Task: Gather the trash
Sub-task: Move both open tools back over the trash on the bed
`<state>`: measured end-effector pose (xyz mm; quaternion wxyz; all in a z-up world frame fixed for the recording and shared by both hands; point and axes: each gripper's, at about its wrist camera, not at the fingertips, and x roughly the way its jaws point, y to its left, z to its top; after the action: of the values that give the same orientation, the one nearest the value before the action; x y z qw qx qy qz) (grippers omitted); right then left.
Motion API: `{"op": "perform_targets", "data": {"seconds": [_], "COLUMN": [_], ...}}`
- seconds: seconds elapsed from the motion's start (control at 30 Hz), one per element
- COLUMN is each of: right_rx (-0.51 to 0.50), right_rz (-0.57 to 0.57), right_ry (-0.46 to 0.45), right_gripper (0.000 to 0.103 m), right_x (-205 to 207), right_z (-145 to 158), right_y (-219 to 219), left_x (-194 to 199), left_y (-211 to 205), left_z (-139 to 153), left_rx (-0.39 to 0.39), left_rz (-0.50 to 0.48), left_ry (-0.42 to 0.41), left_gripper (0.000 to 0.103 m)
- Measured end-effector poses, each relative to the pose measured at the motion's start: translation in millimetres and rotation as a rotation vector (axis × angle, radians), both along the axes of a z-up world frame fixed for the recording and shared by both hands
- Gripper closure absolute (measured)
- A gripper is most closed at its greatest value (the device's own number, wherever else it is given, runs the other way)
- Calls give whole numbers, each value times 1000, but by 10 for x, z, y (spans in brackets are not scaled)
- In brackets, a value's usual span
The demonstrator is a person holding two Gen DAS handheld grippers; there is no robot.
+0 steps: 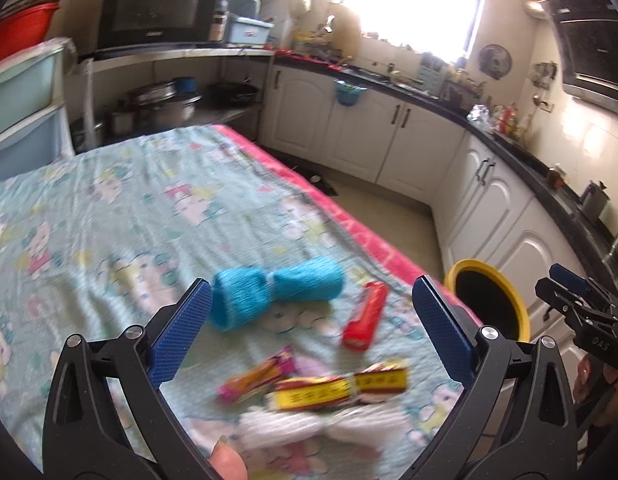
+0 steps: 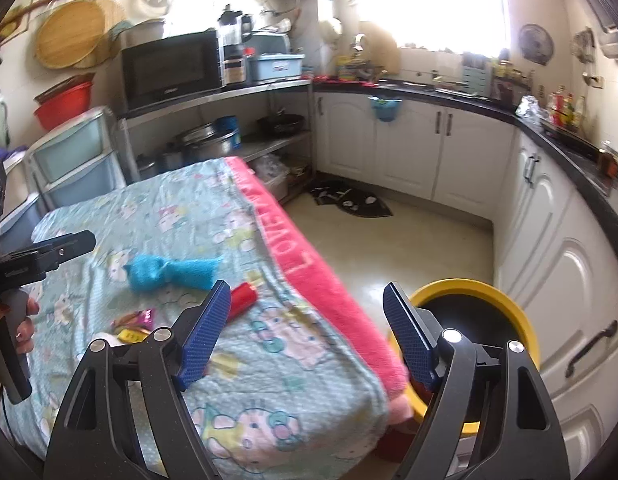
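Both tongs stood wide and empty over the litter on the cloth-covered table.

The left gripper (image 1: 311,320) hung spread above the crumpled blue paper twist (image 1: 275,296), the pink-and-orange snack wrapper (image 1: 257,378), the yellow-and-red foil packet (image 1: 341,388) and the red plastic lighter-shaped tube (image 1: 365,316), all clustered near the table's pink right edge (image 2: 309,264), probably for easy reach. The right gripper (image 2: 307,320), equally wide, straddled that edge beside the yellow-rimmed black round bin (image 2: 475,320) standing on the floor, handy for dropping.
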<state>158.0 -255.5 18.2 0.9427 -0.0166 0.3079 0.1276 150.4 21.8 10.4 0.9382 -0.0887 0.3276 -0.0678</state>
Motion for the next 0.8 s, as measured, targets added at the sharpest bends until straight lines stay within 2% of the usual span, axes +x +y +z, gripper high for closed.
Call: {"op": "perform_targets", "data": {"seconds": [0.27,0.53,0.8], "right_rx": [-33,-47,-112], "right_rz": [157,301,402], "right_ry": [56,141,207], "right_gripper": [27,27,28], "right_x": [31,28,112], "right_z": [-246,-540,-843], "right_y": [478,794,946], "left_x": [-122,-128,-40], "left_y": [423,586,655], "left_z": [-272,-615,-927], "left_rx": [6,-12,-73], "left_rz": [74,73,23], "left_ry": [77,169,260], "left_gripper": [11,11,29]}}
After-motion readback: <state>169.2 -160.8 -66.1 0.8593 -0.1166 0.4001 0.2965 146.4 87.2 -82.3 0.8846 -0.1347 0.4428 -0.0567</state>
